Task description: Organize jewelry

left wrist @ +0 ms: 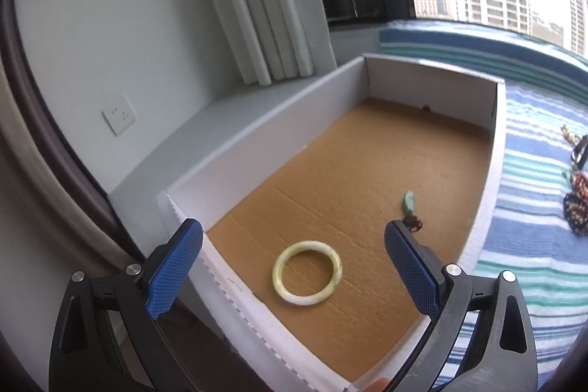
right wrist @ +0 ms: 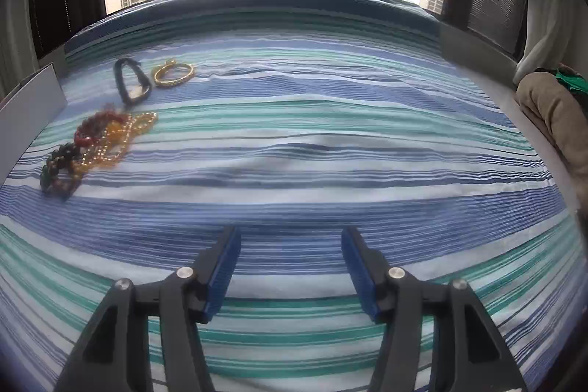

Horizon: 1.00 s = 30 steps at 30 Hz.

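Box (left wrist: 235, 153) set on bedsheet (right wrist: 330, 142). Inside box: bangle (left wrist: 307, 273) near front wall, pendant (left wrist: 408, 201) farther in, toward sheet side. Outside box, on sheet beside it: beaded bracelets (right wrist: 92, 146) heaped nearest, cord necklace (right wrist: 130, 81) and ring bracelet (right wrist: 173, 74) laid behind heap.

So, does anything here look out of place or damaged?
Nothing looks damaged. The pale green bangle and a green pendant lie apart in the box. On the striped sheet, several beaded bracelets lie overlapping in one pile, while the gold bangle and a dark cord loop lie separate.
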Each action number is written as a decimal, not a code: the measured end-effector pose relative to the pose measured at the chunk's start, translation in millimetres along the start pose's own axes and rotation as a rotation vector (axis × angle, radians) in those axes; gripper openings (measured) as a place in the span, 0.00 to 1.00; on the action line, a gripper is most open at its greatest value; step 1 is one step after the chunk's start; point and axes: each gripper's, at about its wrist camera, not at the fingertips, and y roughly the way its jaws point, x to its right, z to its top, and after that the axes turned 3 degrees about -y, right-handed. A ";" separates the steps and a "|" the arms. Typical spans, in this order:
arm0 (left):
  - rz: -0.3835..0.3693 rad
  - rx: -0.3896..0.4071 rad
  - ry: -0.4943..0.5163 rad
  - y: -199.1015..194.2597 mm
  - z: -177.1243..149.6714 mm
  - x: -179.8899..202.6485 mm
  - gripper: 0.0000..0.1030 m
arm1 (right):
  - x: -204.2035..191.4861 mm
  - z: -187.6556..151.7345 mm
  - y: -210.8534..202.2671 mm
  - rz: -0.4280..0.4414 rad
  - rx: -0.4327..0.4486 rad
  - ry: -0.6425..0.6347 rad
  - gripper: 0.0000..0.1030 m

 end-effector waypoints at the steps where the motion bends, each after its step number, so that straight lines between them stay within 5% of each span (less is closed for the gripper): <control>1: -0.018 0.031 -0.014 -13.6 3.2 2.2 0.99 | 5.8 0.3 2.2 -0.006 0.003 0.017 0.77; 5: -0.191 0.070 -0.012 -56.8 9.5 29.7 1.00 | 18.8 2.9 17.0 -0.007 -0.035 0.061 0.80; 11: -0.471 -0.053 0.086 -68.2 -19.1 121.1 1.00 | 18.7 1.1 26.6 -0.002 -0.087 0.079 0.82; 17: -0.436 -0.151 0.248 -16.1 -65.0 218.7 0.99 | 16.7 0.3 27.0 -0.007 -0.091 0.073 0.84; 21: -0.354 -0.202 0.335 23.8 -82.7 251.3 0.99 | 15.8 0.1 26.8 -0.008 -0.092 0.072 0.85; 25: -0.389 -0.217 0.272 35.0 -70.2 253.8 0.99 | 15.9 0.1 26.9 -0.008 -0.091 0.072 0.85; 28: -0.500 -0.301 0.179 59.5 -67.9 255.6 1.00 | 16.1 0.0 26.9 -0.007 -0.092 0.072 0.85; 30: -0.484 -0.263 0.138 65.8 -63.3 253.3 1.00 | 16.0 -0.2 26.8 -0.007 -0.091 0.072 0.85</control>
